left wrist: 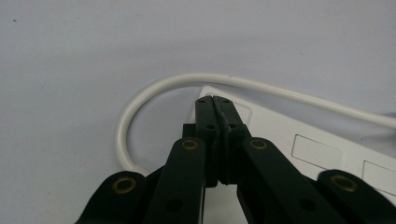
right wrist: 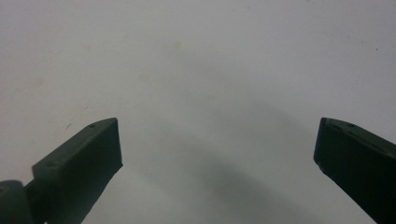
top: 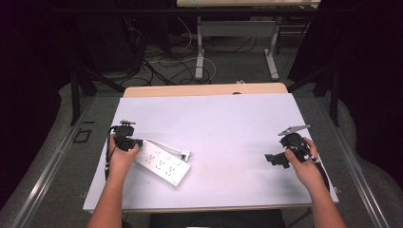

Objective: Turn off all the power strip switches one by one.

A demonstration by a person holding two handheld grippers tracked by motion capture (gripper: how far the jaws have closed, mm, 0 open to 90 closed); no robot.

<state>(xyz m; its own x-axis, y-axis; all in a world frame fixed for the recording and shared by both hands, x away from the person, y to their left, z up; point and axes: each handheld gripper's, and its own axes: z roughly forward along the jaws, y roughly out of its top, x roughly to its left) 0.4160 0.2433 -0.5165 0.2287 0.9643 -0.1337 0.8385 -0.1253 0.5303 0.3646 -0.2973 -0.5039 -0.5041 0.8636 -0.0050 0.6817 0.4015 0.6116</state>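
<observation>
A white power strip (top: 161,164) lies at an angle on the left part of the white table (top: 228,118). Its white cable (top: 166,145) loops back along it to a plug (top: 185,154). My left gripper (top: 135,142) is at the strip's near-left end. In the left gripper view its jaws (left wrist: 214,100) are pressed together with nothing between them, tips over the end of the power strip (left wrist: 299,135) where the cable (left wrist: 140,100) curls out. My right gripper (top: 272,159) hovers at the table's right side, open (right wrist: 217,144) over bare tabletop.
Beyond the table's far wooden edge (top: 204,89) is floor with loose cables (top: 161,61) and the legs of another table (top: 199,52). Dark curtains close off both sides.
</observation>
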